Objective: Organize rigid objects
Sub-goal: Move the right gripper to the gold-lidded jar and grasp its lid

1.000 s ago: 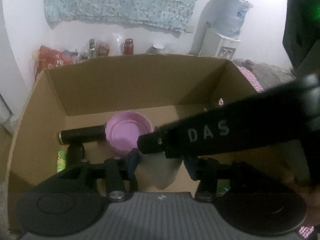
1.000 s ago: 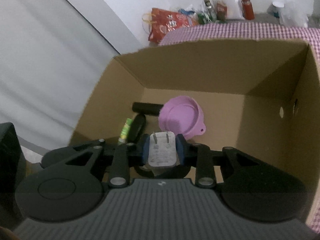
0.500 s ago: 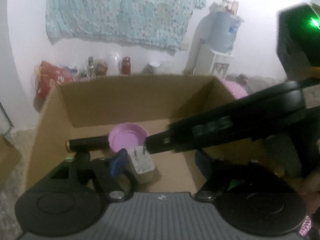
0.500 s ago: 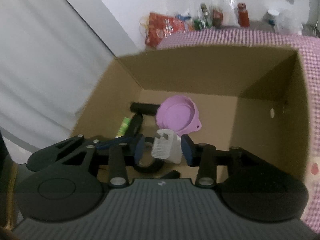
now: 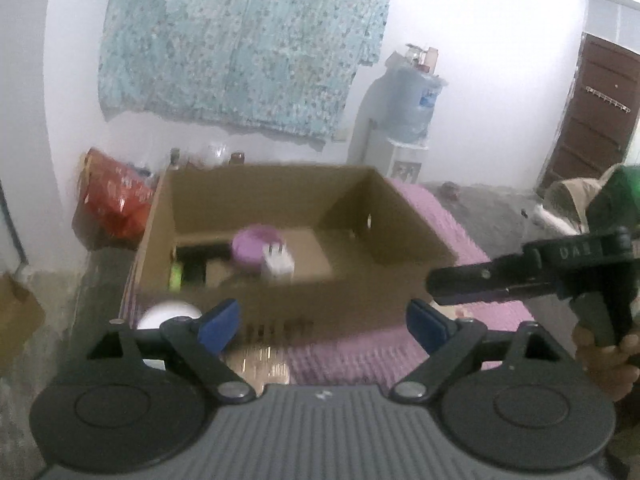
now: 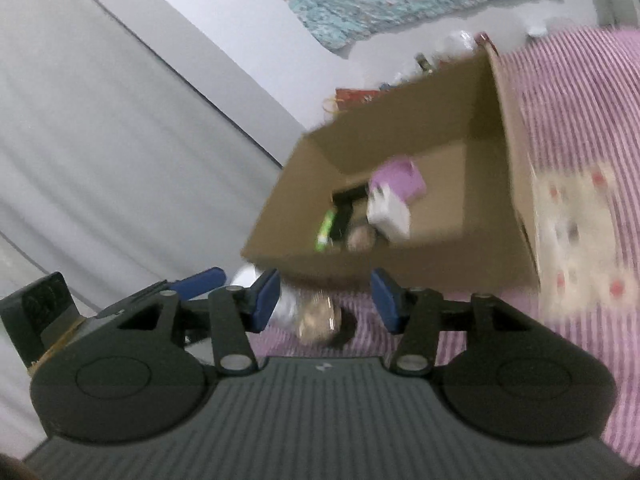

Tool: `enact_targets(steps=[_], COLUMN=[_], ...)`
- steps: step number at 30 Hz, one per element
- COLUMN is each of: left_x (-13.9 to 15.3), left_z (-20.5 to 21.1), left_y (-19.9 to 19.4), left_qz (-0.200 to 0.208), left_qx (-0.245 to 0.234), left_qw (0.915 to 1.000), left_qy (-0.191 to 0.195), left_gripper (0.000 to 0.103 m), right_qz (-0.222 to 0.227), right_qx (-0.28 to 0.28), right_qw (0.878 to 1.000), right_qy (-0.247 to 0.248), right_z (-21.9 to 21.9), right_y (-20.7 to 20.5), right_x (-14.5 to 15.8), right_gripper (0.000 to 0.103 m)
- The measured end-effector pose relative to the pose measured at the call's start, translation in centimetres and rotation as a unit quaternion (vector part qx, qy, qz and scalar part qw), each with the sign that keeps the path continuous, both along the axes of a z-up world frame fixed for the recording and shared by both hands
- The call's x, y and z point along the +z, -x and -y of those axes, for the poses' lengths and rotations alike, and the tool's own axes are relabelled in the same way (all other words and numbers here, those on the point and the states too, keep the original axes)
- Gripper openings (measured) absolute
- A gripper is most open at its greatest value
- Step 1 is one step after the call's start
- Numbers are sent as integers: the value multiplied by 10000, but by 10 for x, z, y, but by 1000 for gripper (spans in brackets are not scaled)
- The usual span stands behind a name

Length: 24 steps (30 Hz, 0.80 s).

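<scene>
We see the white plug adapter (image 5: 277,265), prongs up, lying in the cardboard box (image 5: 392,280) against the purple bowl (image 5: 252,246). Our left gripper (image 5: 323,322) and right gripper (image 6: 325,300) hover outside it, jaws apart, just opened, nothing between. A black flashlight (image 5: 202,250) lies inside too.

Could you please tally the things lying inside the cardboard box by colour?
Purple: 1, the bowl
White: 1, the charger
Black: 2, the torch and another item
Green: 1, the small packet
Total: 5 that I can make out
</scene>
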<state>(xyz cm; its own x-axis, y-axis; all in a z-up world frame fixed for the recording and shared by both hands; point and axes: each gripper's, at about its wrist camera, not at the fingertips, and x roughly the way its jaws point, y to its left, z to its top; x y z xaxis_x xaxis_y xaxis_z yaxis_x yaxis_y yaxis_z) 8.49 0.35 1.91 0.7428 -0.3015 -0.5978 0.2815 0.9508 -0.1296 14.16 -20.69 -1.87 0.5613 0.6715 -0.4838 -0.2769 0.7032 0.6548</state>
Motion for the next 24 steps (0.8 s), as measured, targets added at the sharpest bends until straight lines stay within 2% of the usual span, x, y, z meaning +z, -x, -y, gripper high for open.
enact_targets(steps=[4, 8, 16, 19, 24], left_x=[-26, -55, -94, -104, -113], left_z=[1, 4, 13, 13, 13], left_y=[16, 19, 8, -2, -12], left_qz=[-151, -313, -122, -166, -181], left_qx=[129, 285, 491, 536, 505], left_qw=[9994, 9975, 9929, 9927, 9936], left_qy=[-282, -558, -1073, -1072, -996], left_gripper=[92, 92, 91, 86, 85], right_qz=[-249, -339, -371, -386, -484], right_qx=[-111, -70, 108, 66, 148], right_qw=[9996, 9989, 9991, 9992, 9987], right_qy=[-117, -309, -181, -20, -50], right_z=[-5, -17, -59, -74, -92], right_y=[28, 33, -6, -23, -47], right_x=[-31, -48, -60, -69, -87], right_gripper=[50, 50, 50, 50, 50])
